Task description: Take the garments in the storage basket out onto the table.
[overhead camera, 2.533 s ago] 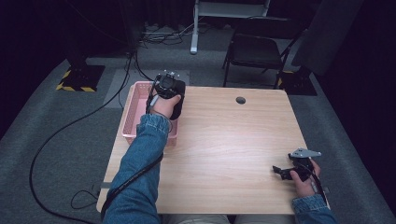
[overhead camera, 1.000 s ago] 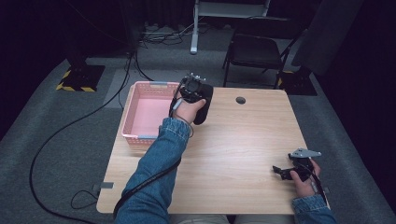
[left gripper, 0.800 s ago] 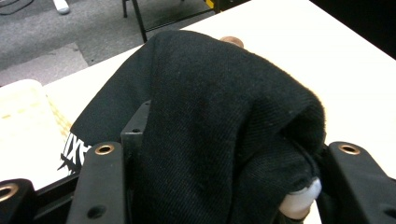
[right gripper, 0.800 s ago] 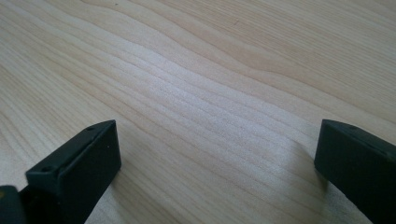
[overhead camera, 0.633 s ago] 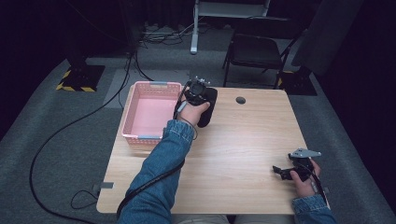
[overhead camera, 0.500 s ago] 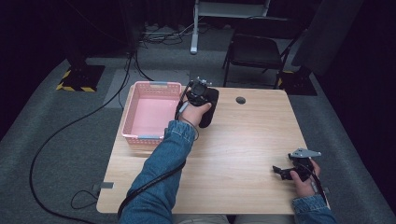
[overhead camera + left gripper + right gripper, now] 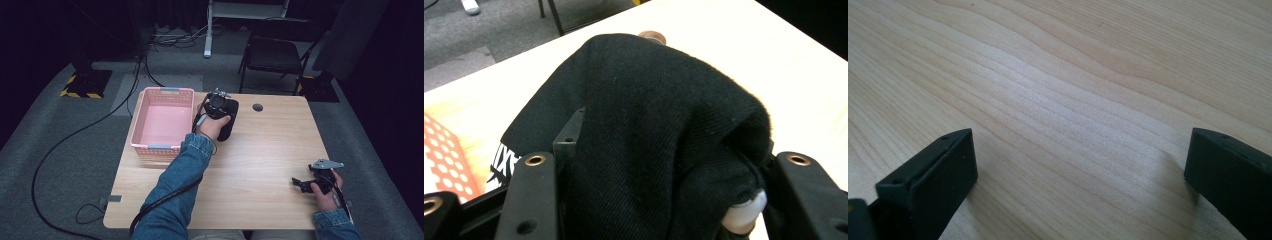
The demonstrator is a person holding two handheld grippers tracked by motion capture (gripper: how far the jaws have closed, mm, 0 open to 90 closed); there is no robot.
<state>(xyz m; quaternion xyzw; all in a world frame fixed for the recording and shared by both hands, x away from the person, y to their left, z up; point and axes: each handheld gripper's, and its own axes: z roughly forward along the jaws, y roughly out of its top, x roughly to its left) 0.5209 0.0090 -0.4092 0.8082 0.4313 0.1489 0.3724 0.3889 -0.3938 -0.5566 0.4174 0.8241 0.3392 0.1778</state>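
Dark grey carpet and a folding chair lie beyond the pale wood table (image 7: pixel 260 165), which carries everything in play. Just to the left of the left tongs (image 7: pixel 218 102) sits the pink basket (image 7: pixel 162 122), open side up. Between those tongs is the black cloth (image 7: pixel 659 125), a bunched garment with white lettering at one edge; the tongs are clenched on it, and it drapes forward and down from them onto the table, its long axis running away from the hand toward the far edge. A small round hole (image 7: pixel 257 107) in the table lies just right of the cloth. Well apart, at the near right corner, the right tongs (image 7: pixel 301 182) rest released over bare wood. I judge the left hand alone placed to spread or set down the cloth.
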